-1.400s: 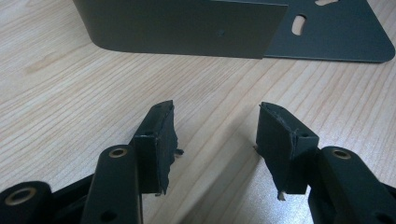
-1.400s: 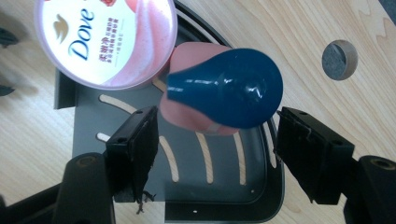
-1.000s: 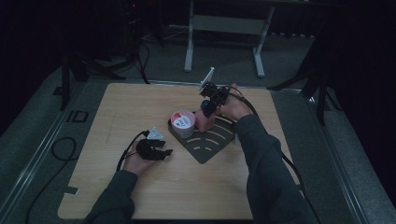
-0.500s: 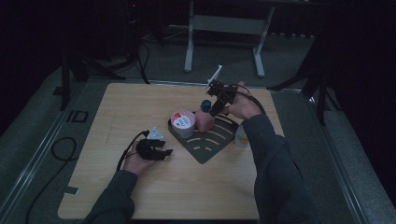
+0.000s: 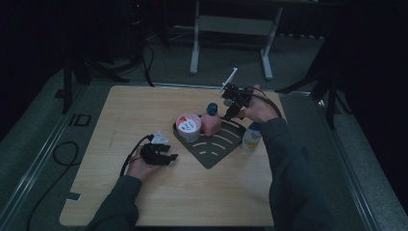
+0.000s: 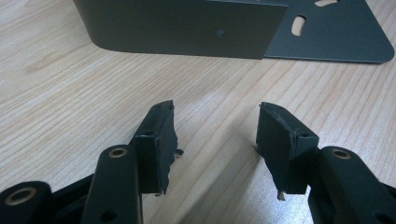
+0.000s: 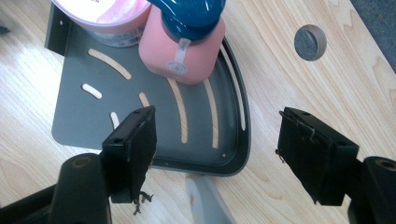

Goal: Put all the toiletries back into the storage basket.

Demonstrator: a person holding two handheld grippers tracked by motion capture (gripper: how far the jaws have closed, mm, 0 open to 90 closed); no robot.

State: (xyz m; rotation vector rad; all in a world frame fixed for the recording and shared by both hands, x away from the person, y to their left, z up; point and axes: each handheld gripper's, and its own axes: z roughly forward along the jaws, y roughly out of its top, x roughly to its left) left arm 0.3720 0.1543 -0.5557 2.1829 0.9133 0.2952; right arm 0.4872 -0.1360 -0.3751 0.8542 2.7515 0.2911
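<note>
A dark grey corner tray (image 5: 214,153) lies mid-table. On it stand a pink-lidded tub (image 5: 188,125) and a pink bottle (image 5: 210,121) with a blue cap, side by side. My right gripper (image 5: 231,109) hovers just right of the bottle. Its jaws are open and empty in the right gripper view (image 7: 217,116), above the tray's curved rim (image 7: 240,140), with the bottle (image 7: 187,51) and tub (image 7: 112,18) ahead. My left gripper (image 5: 171,155) rests on the table left of the tray, open and empty (image 6: 215,109), facing the tray's wall (image 6: 187,28).
A white bottle with a yellow label (image 5: 251,137) stands on the table at the tray's right edge, under my right forearm. A round hole (image 7: 310,42) pierces the tabletop beyond the tray. Cables trail from both grippers.
My right gripper has drawn away from the pink bottle toward the right and slightly up. The left gripper and the things on the tray have stayed put.
</note>
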